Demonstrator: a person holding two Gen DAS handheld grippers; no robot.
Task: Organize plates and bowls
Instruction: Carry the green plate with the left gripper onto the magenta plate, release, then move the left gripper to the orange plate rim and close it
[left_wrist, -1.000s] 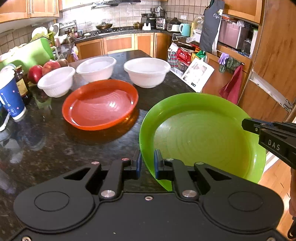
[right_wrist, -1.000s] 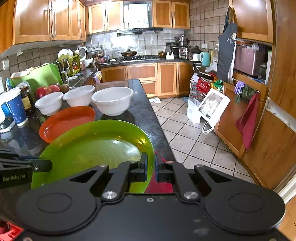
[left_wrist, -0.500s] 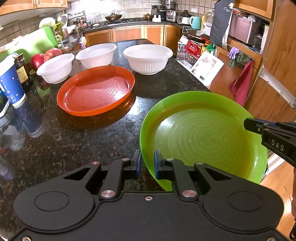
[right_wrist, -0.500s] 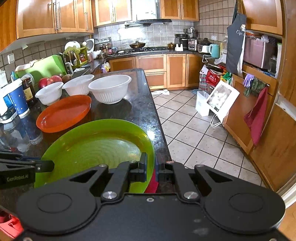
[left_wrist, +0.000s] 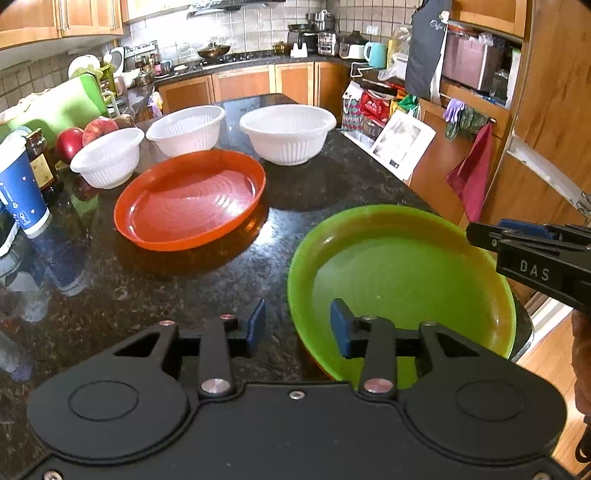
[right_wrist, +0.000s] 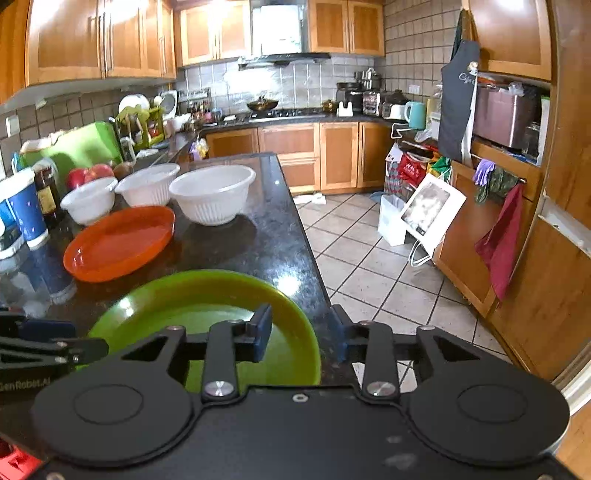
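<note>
Dark counter (left_wrist: 184, 280): both grippers' jaws opening astride green plate (left_wrist: 399, 280); its near rim hidden.

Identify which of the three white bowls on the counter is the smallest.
The leftmost white bowl, just in front of the red apples; the middle bowl and the right bowl are wider.

White capitals "DAS" stand on the black side of the right tongs (left_wrist: 532, 254), seen from the left wrist view. The left tongs (right_wrist: 40, 350) carry faint lettering reading "GenRobot.AI", partly blurred.
</note>
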